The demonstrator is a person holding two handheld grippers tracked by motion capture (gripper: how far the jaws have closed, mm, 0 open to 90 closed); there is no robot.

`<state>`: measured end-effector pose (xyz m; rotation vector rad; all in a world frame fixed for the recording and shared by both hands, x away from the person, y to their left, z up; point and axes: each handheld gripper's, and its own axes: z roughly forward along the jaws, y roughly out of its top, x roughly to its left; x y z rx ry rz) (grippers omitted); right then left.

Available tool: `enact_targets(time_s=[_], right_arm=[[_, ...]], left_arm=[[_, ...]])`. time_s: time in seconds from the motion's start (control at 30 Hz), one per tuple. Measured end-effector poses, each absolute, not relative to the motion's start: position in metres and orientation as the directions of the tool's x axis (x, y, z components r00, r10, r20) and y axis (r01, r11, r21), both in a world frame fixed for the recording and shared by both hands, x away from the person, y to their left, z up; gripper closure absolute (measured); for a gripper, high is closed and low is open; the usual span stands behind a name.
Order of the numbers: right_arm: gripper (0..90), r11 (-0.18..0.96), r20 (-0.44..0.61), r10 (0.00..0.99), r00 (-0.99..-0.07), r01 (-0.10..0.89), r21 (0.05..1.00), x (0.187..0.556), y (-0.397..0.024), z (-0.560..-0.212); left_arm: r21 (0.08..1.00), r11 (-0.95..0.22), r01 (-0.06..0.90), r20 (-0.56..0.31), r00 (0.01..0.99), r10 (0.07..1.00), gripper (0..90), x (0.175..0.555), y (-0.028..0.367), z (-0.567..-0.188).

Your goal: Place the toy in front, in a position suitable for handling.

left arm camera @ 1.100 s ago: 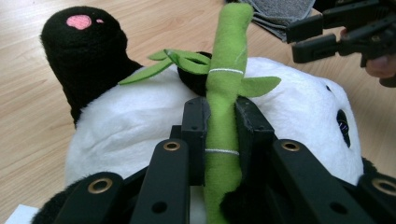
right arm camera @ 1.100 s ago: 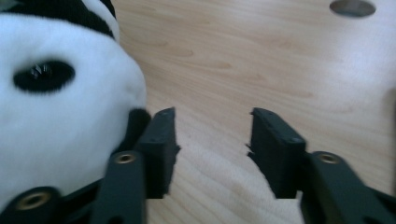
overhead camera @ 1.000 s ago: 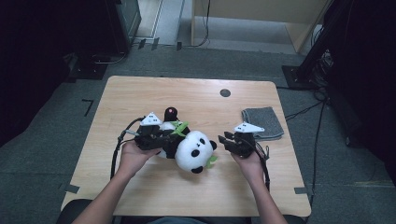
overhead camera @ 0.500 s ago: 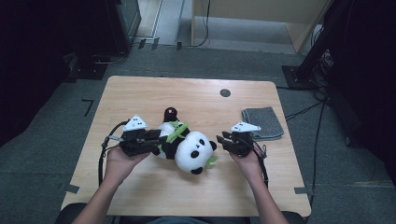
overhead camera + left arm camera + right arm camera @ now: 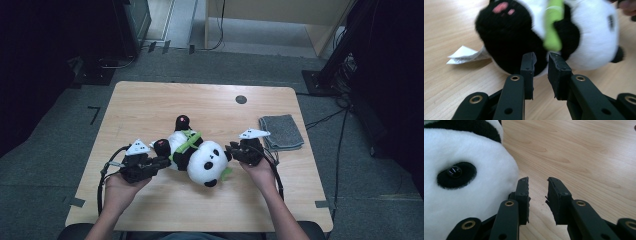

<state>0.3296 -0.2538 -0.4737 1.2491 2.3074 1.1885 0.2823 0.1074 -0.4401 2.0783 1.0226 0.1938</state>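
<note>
Since 1 second ago my left gripper (image 5: 161,162) slid outward off the plush panda (image 5: 196,157) lying mid-table, jaws just closed narrow, empty. Right gripper (image 5: 231,149) narrow too, beside the head. Risk: regrasp pinches only fur, slips.

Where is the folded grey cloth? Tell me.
In the high view, the folded grey cloth lies on the wooden table's right side, just beyond the right gripper, apart from the plush panda.
</note>
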Motion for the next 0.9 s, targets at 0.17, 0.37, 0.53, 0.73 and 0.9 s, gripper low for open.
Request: enact_targets(time_s=[0.17, 0.37, 0.53, 0.73, 0.9], right_arm=[[70.4, 0.319, 0.153, 0.768, -0.621, 0.579, 0.751, 0.328, -0.251, -0.475], [70.4, 0.395, 0.144, 0.723, -0.675, 0.576, 0.716, 0.322, -0.237, -0.479], [70.7, 0.454, 0.129, 0.676, -0.726, 0.547, 0.704, 0.310, -0.228, -0.477], [68.9, 0.476, 0.142, 0.647, -0.749, 0.543, 0.692, 0.300, -0.223, -0.476], [66.9, 0.472, 0.159, 0.611, -0.776, 0.518, 0.714, 0.290, -0.218, -0.479]], left_arm=[[0.754, -0.317, 0.575, -0.225, 0.679, 0.699, 72.5, 0.293, 0.115, -0.452], [0.762, -0.334, 0.555, -0.176, 0.673, 0.718, 72.0, 0.307, 0.117, -0.458], [0.769, -0.294, 0.568, -0.202, 0.652, 0.731, 71.1, 0.326, 0.118, -0.464], [0.758, -0.283, 0.588, -0.222, 0.641, 0.735, 68.4, 0.345, 0.111, -0.467], [0.763, -0.277, 0.585, -0.225, 0.641, 0.734, 65.1, 0.362, 0.101, -0.469]])
